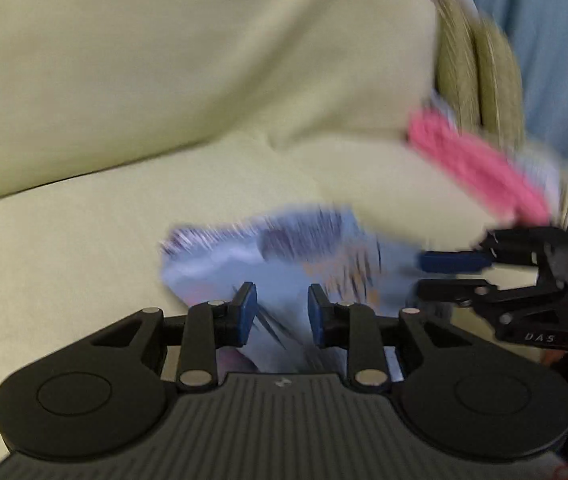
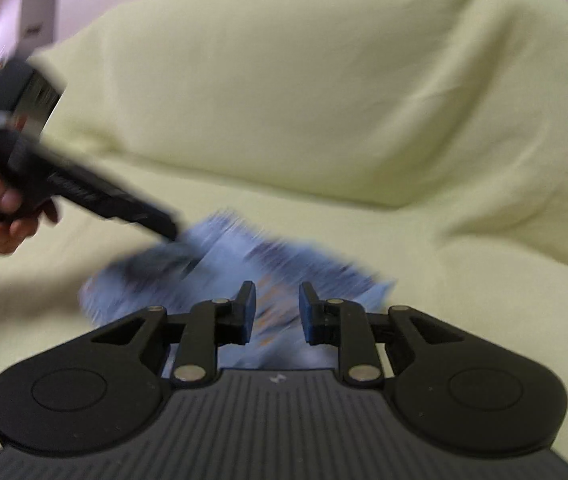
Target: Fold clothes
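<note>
A small light-blue patterned garment lies bunched on the pale yellow-green sofa seat; it also shows in the right wrist view, blurred by motion. My left gripper is open just above the garment's near edge, nothing between its blue pads. My right gripper is open too, over the garment's near side. In the left wrist view the right gripper comes in from the right at the garment's edge. In the right wrist view the left gripper's body reaches in from the left onto the garment.
The sofa backrest cushion rises behind the seat. A pink strip of fabric and olive cloth hang at the right, with a blue surface behind. A hand holds the left gripper.
</note>
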`<state>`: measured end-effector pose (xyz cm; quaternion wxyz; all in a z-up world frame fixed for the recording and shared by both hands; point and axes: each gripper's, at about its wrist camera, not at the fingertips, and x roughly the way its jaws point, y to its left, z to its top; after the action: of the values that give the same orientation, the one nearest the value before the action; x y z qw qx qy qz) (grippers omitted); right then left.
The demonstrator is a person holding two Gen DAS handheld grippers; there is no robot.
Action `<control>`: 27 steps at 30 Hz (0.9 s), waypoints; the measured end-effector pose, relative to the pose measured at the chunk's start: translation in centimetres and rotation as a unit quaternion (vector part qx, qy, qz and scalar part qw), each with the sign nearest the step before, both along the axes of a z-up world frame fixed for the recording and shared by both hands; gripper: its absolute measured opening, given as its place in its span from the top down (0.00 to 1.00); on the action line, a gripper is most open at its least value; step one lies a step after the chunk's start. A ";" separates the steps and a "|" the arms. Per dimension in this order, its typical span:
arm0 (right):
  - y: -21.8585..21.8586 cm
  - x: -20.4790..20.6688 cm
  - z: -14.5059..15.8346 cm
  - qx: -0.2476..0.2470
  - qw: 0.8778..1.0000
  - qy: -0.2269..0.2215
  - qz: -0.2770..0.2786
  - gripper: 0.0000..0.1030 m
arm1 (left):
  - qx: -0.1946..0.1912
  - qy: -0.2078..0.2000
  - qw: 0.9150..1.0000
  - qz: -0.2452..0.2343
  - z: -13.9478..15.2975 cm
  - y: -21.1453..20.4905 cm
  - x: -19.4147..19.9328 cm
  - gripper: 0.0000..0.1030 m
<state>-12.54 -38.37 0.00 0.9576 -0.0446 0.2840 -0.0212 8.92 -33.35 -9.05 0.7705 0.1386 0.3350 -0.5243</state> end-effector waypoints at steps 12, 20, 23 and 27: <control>-4.1 -3.8 -1.4 0.132 0.987 0.003 -0.096 0.82 | 0.053 -0.065 0.996 0.019 -2.9 -0.3 -1.3 0.63; -1.7 -5.5 0.9 0.128 0.989 -0.025 -0.073 0.83 | 0.093 -0.165 0.982 -0.011 -0.3 1.5 -8.1 0.66; -2.7 -5.5 -0.3 0.171 0.980 -0.010 -0.098 0.87 | 0.132 -0.195 0.972 -0.016 -2.2 1.2 -9.2 0.66; -4.0 -5.6 -1.9 0.227 0.965 0.009 -0.132 0.89 | 0.132 -0.183 0.974 -0.004 -3.1 1.6 -8.8 0.66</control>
<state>-18.18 -42.40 -1.88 0.9286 0.2114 0.2936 -0.0820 0.14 -31.76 -12.12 0.7912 0.3345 0.2539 -0.4445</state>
